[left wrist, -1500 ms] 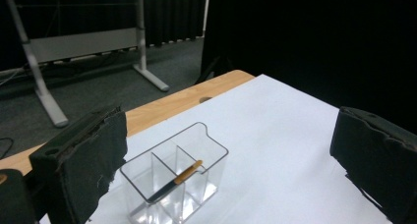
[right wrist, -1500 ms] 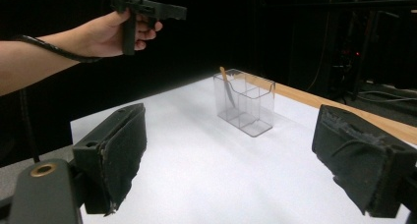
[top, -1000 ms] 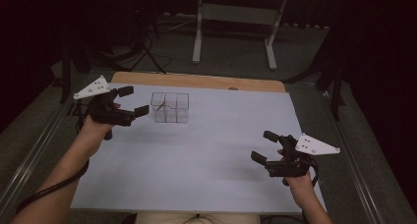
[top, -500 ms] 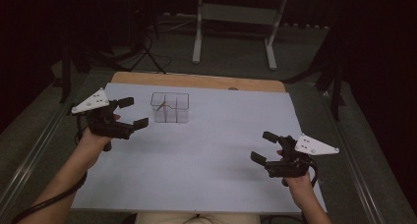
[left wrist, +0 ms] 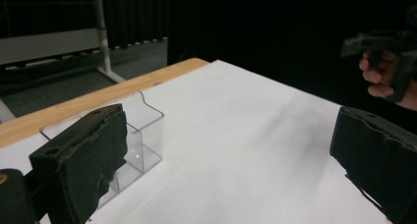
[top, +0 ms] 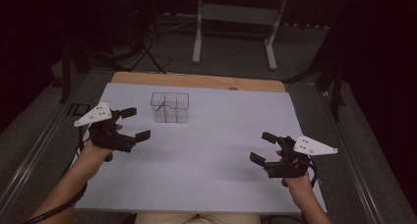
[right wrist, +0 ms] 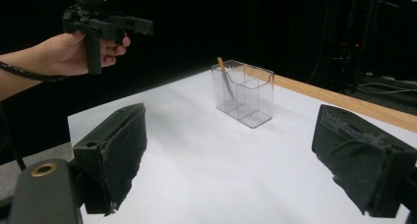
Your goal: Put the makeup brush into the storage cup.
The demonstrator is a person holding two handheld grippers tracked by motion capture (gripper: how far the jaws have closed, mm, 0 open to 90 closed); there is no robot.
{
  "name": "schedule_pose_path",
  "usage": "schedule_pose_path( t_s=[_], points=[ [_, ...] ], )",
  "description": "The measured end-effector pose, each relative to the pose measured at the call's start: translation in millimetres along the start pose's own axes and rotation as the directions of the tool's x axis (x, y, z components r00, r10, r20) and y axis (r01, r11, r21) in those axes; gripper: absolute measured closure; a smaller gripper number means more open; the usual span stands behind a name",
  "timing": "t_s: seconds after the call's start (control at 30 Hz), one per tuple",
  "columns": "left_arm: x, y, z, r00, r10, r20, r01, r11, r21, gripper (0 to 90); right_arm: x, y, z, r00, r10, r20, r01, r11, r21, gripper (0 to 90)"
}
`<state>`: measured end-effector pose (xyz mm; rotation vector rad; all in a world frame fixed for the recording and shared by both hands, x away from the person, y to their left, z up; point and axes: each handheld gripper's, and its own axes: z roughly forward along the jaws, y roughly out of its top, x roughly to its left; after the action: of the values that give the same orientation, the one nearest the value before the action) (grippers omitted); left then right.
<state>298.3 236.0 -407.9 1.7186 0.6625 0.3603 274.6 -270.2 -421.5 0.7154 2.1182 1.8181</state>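
Left gripper (top: 132, 124) has pulled back from the clear box (top: 170, 107); pen (right wrist: 224, 76) sits inside, both grippers wide, empty — placing looks done.

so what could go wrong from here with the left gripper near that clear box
1. The clear box looks light and stands free on the white sheet; a knock from the open left gripper beside it could tip it.
2. The thin stick leans in one compartment and pokes above the rim, so a jolt might throw it out.
3. The right gripper hangs open and far off, too far to steady the box.
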Motion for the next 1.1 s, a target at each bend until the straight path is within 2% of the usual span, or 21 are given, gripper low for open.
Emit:
schedule_pose_path(
  t_s=[0.37, 0.6, 1.1],
  points=[
    [-17.1, -16.9, 0.0, 0.9996, 0.018, 0.023, -0.019, 0.9997, 0.015, 1.8, -0.1, -1.0, 0.4, 1.0, 0.001, -0.001, -0.001, 1.0, 0.005, 13.6],
    [-21.3, -32.5, 2.1, 0.9995, 0.007, 0.029, -0.008, 0.9995, 0.03, 1.8, 0.3, -2.2, 1.2, 1.0, 0.002, -0.003, -0.002, 1.0, 0.011, 13.6],
    [-26.0, -59.4, 2.7, 0.9993, 0.025, 0.026, -0.027, 0.9988, 0.04, 1.8, 0.0, -7.8, 3.0, 1.0, -0.004, -0.003, 0.004, 0.999, 0.033, 13.6]
  ],
)
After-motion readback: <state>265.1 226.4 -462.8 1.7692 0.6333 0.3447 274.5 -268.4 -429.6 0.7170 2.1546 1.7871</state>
